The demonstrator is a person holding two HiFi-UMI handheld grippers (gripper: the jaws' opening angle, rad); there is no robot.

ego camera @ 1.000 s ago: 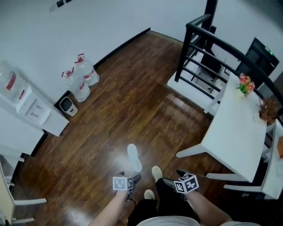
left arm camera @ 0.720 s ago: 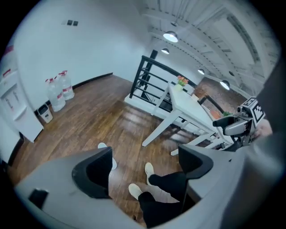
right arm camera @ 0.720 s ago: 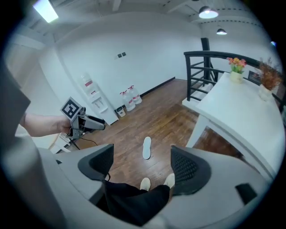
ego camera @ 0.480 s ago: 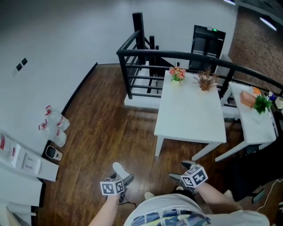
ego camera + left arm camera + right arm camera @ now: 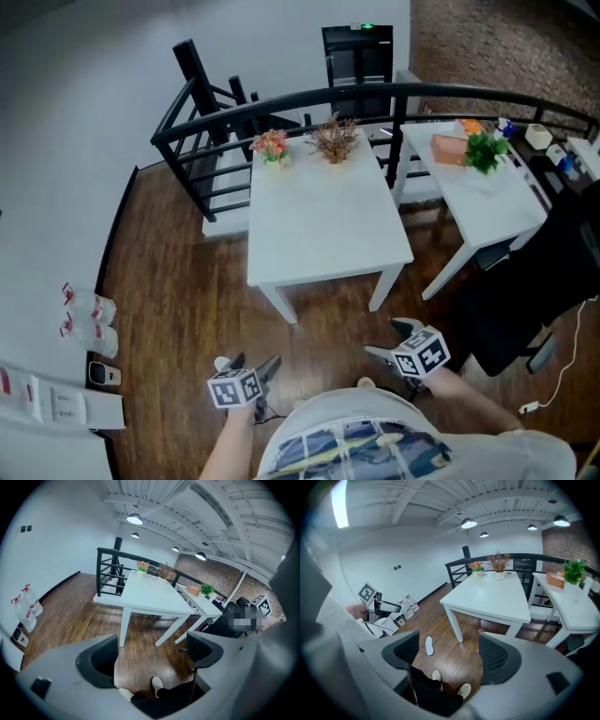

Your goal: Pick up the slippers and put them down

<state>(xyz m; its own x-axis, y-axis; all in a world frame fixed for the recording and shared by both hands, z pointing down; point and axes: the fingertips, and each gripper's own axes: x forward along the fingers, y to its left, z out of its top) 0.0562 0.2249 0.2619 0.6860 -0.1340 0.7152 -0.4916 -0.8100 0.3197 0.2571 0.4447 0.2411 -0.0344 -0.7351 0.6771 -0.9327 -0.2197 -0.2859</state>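
Left gripper [image 5: 150, 654] has its jaws apart, closing on nothing; right gripper [image 5: 449, 657] gapes empty too (both point downward) — one white slipper [image 5: 429, 645] lies flat on the wooden floor [image 5: 443, 620] below, near the white table [image 5: 492, 597] leg

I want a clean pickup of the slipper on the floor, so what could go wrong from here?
The white slipper lies flat on the brown wooden floor near the person's feet, so a step could kick it. The left gripper is empty with its fingers closing; they may need reopening first. A leg of the white square table stands close, so a reaching arm might knock it.
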